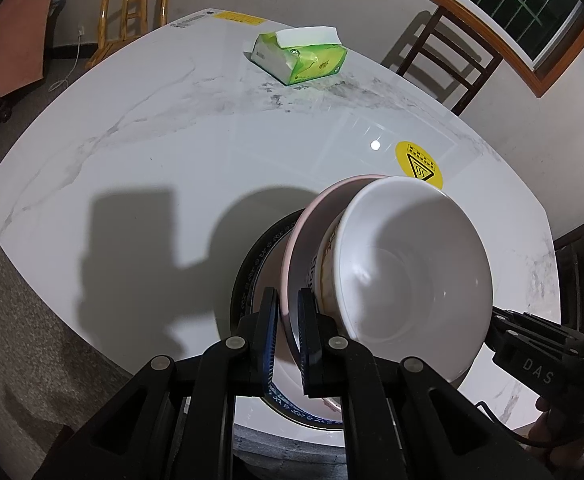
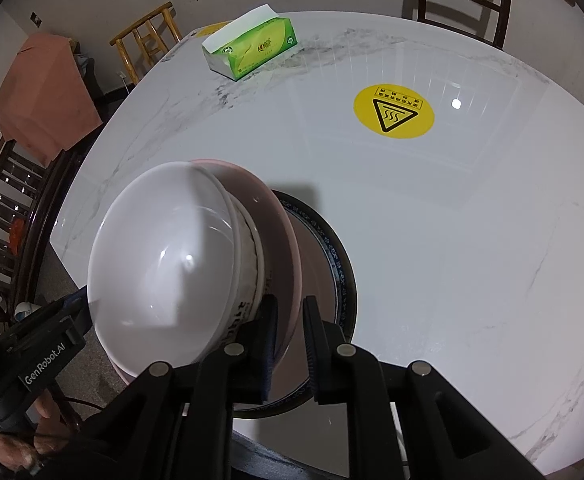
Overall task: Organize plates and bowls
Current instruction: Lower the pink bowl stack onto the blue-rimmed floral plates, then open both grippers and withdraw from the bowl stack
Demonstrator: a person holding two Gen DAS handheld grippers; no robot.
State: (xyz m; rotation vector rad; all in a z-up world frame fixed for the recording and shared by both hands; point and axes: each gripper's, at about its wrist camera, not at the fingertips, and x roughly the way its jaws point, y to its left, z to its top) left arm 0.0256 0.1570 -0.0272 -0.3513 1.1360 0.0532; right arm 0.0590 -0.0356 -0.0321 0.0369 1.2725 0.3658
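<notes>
A glossy white bowl (image 1: 408, 280) with a smooth, rounded wall sits nested in a shallow pale pink plate (image 1: 312, 220); printed dark characters run along the bowl's outer wall. Both are tilted up on edge over a flat round plate with a dark blue patterned rim (image 1: 260, 256), which lies on the polished white marble table (image 1: 152, 152), grey-veined, near its front edge.

The left gripper (image 1: 288, 320) has its 2 black fingers nearly closed, pinching the pink plate's thin rim between the ribbed pads. In the right wrist view, the right gripper (image 2: 290, 328) is likewise narrowed onto the opposite side of the same pink rim, with the bowl (image 2: 160, 264) just beside its inner finger.

Farther back lie a green tissue pack (image 2: 252, 50) and a round yellow warning sticker (image 2: 394, 110).
</notes>
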